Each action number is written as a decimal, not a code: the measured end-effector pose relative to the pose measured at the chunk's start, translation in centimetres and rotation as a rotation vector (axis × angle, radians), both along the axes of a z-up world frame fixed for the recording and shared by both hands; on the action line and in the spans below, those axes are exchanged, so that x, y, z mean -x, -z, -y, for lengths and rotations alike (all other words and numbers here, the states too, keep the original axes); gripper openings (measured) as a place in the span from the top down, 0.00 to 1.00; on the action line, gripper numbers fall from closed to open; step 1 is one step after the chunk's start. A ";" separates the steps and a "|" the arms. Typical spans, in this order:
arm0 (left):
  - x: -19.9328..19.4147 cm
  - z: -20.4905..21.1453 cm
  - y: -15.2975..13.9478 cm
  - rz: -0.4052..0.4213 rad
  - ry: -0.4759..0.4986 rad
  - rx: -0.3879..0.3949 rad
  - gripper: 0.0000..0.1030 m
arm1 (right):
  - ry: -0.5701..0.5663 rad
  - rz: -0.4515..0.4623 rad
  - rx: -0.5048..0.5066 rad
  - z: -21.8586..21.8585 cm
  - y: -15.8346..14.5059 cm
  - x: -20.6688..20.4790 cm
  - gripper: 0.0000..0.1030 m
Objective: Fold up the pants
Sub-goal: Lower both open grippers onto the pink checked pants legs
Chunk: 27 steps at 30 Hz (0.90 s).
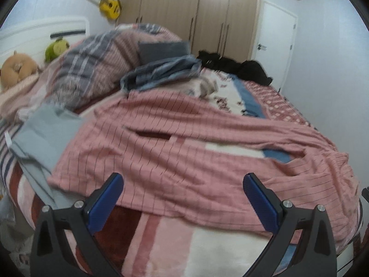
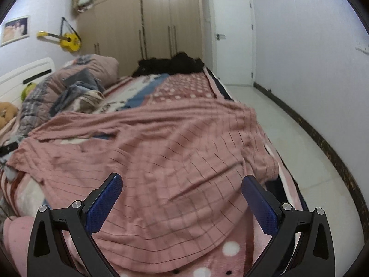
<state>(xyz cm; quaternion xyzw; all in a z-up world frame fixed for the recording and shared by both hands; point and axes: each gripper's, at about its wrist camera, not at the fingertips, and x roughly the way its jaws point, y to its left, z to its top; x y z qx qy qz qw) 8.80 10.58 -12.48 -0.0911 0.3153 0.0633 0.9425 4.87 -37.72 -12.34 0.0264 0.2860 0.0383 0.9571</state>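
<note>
Pink checked pants [image 1: 175, 152] lie spread across the bed, one leg running to the right edge. They also show in the right wrist view [image 2: 166, 147], rumpled, with the near end close to the camera. My left gripper [image 1: 183, 198] is open and empty, just above the near hem of the pants. My right gripper [image 2: 182, 198] is open and empty, hovering over the near part of the pants by the bed's right side.
A grey garment [image 1: 46, 133] lies left of the pants. Blue-grey clothes [image 1: 161, 73] and a striped duvet [image 1: 92, 62] are piled behind. Black clothes [image 2: 170, 65] sit at the far end. Plush toys [image 1: 16, 69] rest by the headboard. Tiled floor [image 2: 288, 124] runs right of the bed.
</note>
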 end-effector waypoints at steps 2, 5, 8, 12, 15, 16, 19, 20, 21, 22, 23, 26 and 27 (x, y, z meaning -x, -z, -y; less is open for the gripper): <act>-0.6 -0.7 1.3 -0.034 -0.014 0.021 0.01 | 0.013 -0.028 -0.022 0.6 0.9 -0.6 0.01; -1.2 -1.8 3.3 -0.084 -0.038 0.052 0.01 | 0.027 -0.063 -0.043 1.3 2.1 -1.2 0.03; -1.3 -2.5 4.5 -0.108 -0.056 0.074 0.01 | 0.038 -0.090 -0.053 1.8 3.1 -1.4 0.03; -2.0 -3.5 5.5 -0.114 -0.065 0.104 0.01 | 0.046 -0.111 -0.072 2.6 3.8 -1.5 0.03; -2.7 -4.4 6.6 -0.162 -0.093 0.147 0.01 | 0.064 -0.118 -0.080 3.2 3.8 -1.4 0.10; -2.6 -4.5 6.7 -0.163 -0.096 0.159 0.01 | 0.074 -0.117 -0.082 3.5 3.7 -1.2 0.10; -2.0 -4.8 6.8 -0.156 -0.095 0.177 0.01 | 0.103 -0.114 -0.090 4.5 3.5 -0.7 0.10; -2.0 -4.9 6.8 -0.157 -0.095 0.177 0.01 | 0.112 -0.114 -0.094 4.9 3.5 -0.5 0.10; -1.9 -4.9 6.8 -0.155 -0.097 0.173 0.01 | 0.121 -0.115 -0.098 5.3 3.5 -0.3 0.11; -1.9 -5.0 6.8 -0.155 -0.098 0.166 0.01 | 0.127 -0.115 -0.097 5.6 3.6 -0.1 0.13; -2.0 -5.0 6.9 -0.157 -0.099 0.157 0.01 | 0.131 -0.120 -0.090 5.8 3.7 0.0 0.16; -2.9 -5.5 7.3 -0.165 -0.106 0.149 0.01 | 0.130 -0.138 -0.087 6.3 4.2 0.2 0.17; -3.3 -5.7 7.5 -0.165 -0.108 0.149 0.01 | 0.126 -0.136 -0.095 6.5 4.3 0.2 0.17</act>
